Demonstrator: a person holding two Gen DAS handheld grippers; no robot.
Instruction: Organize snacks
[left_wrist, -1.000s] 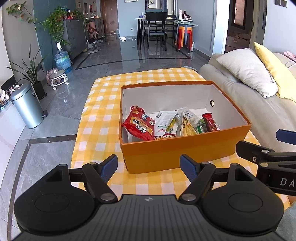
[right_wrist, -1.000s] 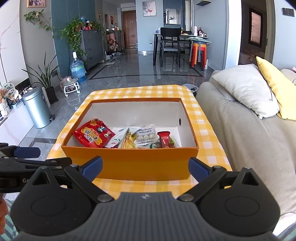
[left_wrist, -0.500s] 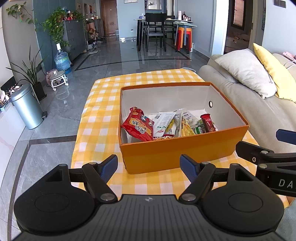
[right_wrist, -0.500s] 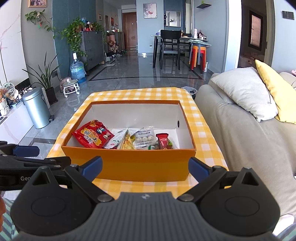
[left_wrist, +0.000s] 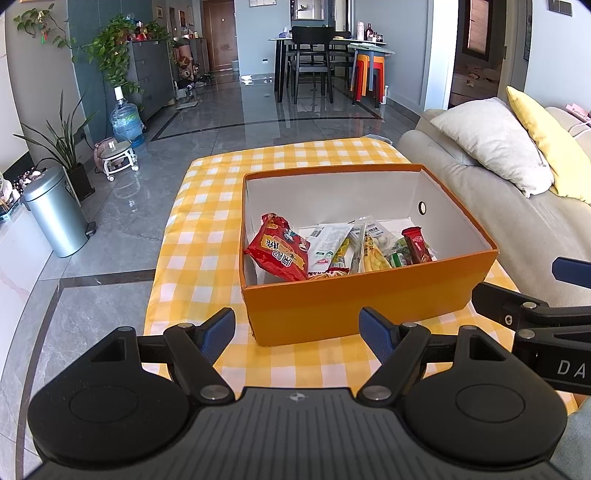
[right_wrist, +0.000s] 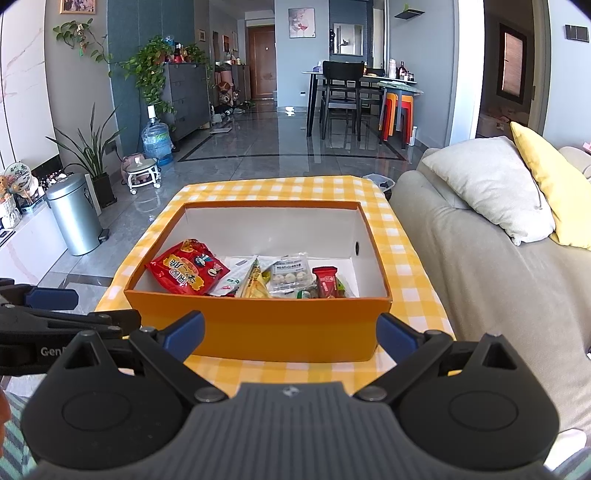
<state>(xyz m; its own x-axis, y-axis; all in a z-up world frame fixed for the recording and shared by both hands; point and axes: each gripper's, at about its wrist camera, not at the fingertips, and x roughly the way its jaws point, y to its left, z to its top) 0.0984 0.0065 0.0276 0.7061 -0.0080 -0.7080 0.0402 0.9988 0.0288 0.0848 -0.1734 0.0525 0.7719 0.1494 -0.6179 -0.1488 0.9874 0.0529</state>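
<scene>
On the checked cloth (living room), an orange box

Snack packets lie inside orange box, apparently untouched.

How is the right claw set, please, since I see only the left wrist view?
Observer: The right claw is open and empty.
Operator: Where does it point?
Observer: Squarely at the near wall of the box, short of the snacks.
Operator: What lies left of the red bar?
Observer: A clear pack of white balls, lying flat.
</scene>
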